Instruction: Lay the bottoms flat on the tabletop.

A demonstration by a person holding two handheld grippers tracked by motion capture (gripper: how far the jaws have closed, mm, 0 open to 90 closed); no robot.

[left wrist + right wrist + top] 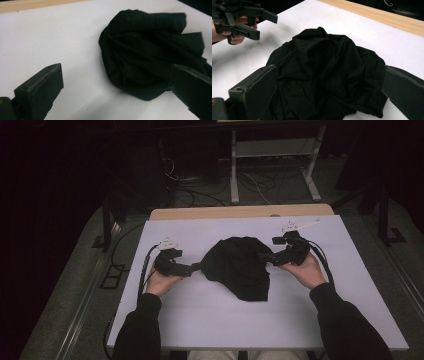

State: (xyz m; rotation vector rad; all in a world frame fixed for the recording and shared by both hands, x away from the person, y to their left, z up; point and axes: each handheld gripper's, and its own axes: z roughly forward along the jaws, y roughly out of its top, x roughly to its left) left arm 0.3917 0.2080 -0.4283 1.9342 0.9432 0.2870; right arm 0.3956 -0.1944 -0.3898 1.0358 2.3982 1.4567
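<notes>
Left hand-held gripper (192, 268): we see it low at the left edge of the cloth, jaws spread apart with nothing between them; in the left gripper view one jaw overlaps the cloth's lower hem, though we cannot tell if it touches.
Left hand (161, 281): wrapped under the tool, resting near the tabletop, dark sleeve behind it.
Black cloth (239, 266): a crumpled heap in the middle of the tabletop, between the two tools; thin, matte, soft fabric with many fine creases, a rounded outline at the left and a looser flap hanging toward the person.
Tabletop (210, 315): smooth, pale, flat sheet with a wooden strip along the far edge; we judge it slippery for fabric.
Right hand-held gripper (264, 256): at the cloth's right edge, jaws wide apart and straddling the heap in the right gripper view, gripping nothing yet.
Right hand (306, 271): cupped under the tool, palm up.
Risk, left side: if the jaw closes on the hem too shallowly, we expect the thin fabric to slip out once pulled.
Risk, right side: the jaws span a bunched mound, so closing here could pinch several layers at once and keep the cloth knotted instead of spreading.
Risk, both: pulling unevenly would drag the whole heap across the smooth surface.
</notes>
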